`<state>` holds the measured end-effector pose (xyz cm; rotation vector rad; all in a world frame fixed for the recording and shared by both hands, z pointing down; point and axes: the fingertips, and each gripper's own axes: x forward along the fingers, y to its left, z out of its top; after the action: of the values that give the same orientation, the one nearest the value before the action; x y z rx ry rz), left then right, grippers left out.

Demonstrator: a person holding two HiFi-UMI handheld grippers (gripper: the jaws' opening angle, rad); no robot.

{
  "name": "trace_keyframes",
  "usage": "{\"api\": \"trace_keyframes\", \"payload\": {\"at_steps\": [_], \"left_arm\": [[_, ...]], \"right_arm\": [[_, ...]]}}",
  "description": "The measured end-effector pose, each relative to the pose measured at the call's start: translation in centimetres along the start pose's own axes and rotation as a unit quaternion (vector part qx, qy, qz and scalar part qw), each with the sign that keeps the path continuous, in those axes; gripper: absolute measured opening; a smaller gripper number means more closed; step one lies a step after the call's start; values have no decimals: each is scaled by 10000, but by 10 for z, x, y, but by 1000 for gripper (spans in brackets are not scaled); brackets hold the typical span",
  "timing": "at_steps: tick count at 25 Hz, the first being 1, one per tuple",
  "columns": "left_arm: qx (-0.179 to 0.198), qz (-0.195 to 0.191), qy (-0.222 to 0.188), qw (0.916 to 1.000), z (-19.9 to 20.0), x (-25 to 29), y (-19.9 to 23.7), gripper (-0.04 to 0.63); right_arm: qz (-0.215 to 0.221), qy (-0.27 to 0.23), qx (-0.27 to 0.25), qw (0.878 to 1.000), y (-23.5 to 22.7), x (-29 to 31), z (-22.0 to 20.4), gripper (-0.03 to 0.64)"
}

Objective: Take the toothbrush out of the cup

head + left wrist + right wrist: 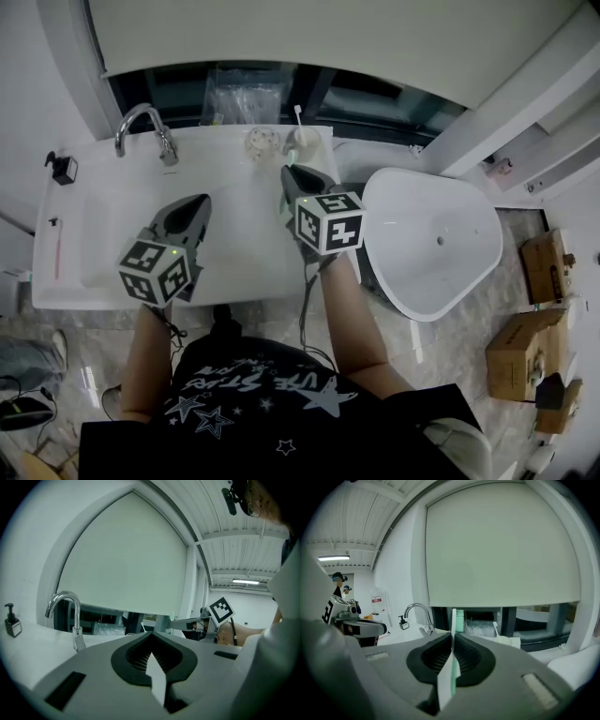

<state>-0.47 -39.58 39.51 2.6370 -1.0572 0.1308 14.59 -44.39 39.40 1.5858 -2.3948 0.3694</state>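
My right gripper (453, 634) is shut on a green and white toothbrush (459, 619). The brush stands upright between the jaws, its bristle head above them. In the head view the right gripper (292, 175) hovers over the white counter (234, 234), a little nearer me than the white cup (303, 141). A white stick still stands in that cup (505, 640). My left gripper (201, 202) is over the counter's middle, to the left of the right one. Its jaws (151, 637) are shut with nothing between them.
A chrome faucet (142, 131) and a black dispenser (64, 169) stand at the back left. A clear glass (262, 141) sits beside the cup, and a plastic bag (239, 98) lies behind it. A white oval basin (431, 234) and cardboard boxes (530, 347) stand to the right.
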Motion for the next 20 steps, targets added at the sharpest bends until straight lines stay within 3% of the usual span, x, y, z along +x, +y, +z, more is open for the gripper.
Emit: {"api": "trace_keyframes", "payload": {"at_steps": [11,20], "left_arm": [[-94,152,280,9994,-47,-40,-88,6],[-243,306,676,9969,-94,-68,-118,6]], "right_arm": [[331,282,196,9989,14,-88,-63,17],[701,499,654,9941,38,-119,-121,17]]}}
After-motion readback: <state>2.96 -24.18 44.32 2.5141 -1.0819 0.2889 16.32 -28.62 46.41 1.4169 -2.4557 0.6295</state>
